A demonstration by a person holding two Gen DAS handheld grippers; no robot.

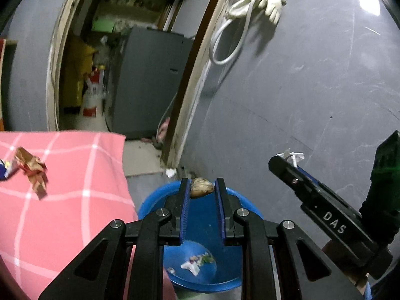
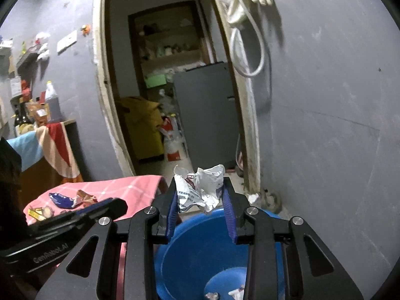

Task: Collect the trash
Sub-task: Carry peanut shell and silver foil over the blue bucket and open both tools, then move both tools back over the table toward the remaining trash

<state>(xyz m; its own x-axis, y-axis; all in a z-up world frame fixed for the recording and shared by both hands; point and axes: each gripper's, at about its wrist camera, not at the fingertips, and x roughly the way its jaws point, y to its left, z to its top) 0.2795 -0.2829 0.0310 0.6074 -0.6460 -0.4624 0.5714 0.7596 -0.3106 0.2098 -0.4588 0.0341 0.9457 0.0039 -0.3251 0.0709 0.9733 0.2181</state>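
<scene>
Left gripper (image 1: 202, 187) with jaws closed on a small brownish scrap (image 1: 201, 187), pinched only at the very tips, directly above the blue bucket (image 1: 150, 203) that stands on the floor below and already holds a few bits of litter at its bottom. Right gripper (image 2: 200, 190) with jaws clamped around a crumpled white printed wrapper (image 2: 200, 187), most of it bulging up and forward past the tips, likewise hanging over the bucket's near rim. To the left, a surface under a pink checked cloth (image 1: 75, 200), with a crumpled tan-and-red wrapper (image 1: 32, 168) and a blue wrapper (image 2: 61, 200) lying on it, plus smaller yellow scraps nearer the left edge. Beyond, a grey wall, an open doorway into a cluttered storeroom, white gloves and a looped hose hung by the frame. Risks, as judged from here: the tip-only hold on the brown scrap likely to slip early, dropping it on the rim or the floor; the light wrapper liable to snag on a blue pad or drift outside once released; both grippers close together over one opening, so a knock between them, or against the rim, possible; the bucket easy to nudge or tip.
</scene>
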